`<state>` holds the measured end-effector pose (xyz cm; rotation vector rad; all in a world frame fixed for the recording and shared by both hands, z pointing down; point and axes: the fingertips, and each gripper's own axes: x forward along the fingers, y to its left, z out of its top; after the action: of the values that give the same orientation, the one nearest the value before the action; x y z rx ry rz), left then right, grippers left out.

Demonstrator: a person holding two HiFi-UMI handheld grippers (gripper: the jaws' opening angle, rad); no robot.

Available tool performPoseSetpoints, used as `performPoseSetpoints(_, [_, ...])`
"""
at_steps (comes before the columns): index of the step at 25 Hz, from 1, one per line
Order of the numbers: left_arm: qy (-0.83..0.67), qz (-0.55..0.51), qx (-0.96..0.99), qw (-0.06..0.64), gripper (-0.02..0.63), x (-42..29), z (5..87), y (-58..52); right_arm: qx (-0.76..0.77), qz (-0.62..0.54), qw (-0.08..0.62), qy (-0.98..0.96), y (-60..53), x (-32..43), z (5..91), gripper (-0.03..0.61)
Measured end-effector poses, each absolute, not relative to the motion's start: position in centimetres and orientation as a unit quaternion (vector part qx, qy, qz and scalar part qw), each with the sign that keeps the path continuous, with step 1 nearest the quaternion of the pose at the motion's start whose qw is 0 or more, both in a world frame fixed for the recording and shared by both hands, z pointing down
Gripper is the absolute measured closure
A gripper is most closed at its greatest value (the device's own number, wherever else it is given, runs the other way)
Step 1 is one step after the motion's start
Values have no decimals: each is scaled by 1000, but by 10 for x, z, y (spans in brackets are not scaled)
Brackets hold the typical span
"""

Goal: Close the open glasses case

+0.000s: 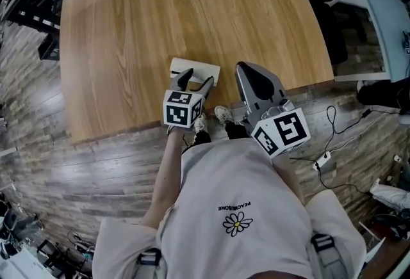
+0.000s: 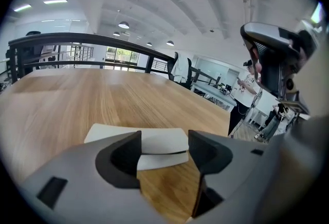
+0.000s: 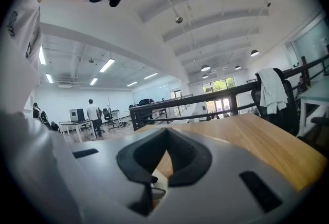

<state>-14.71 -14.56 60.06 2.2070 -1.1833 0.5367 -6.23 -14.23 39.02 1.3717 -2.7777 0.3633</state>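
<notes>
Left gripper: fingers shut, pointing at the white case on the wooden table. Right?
Not quite. On the left gripper the fingers are apart, not shut; the left gripper view shows the white case through the gap. It does point at the case on the wooden table.

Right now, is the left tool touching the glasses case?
Cannot tell. In the left gripper view the open left tool overlaps the white glasses case; neither contact nor gap shows plainly.

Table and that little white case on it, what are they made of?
The table: looks like wood, or a wood-look top; light brown with long grain streaks, smooth with a soft sheen. The case: off-white, plain and matte; maybe plastic or fake leather, hard to tell which.
</notes>
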Motion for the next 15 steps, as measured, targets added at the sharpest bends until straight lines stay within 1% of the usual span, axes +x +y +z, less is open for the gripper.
performPoseSetpoints(4, [-447,202,818,301,325,-150,610,-138,434,121,7,-893,-141,-64,388,571])
performPoseSetpoints(8, [-454,180,809,328,325,-153,617,-137,437,121,10,-891,-141,-59,390,571])
performPoseSetpoints(15, [-456,183,808,325,325,-153,617,-138,443,124,8,-888,-140,-54,390,571])
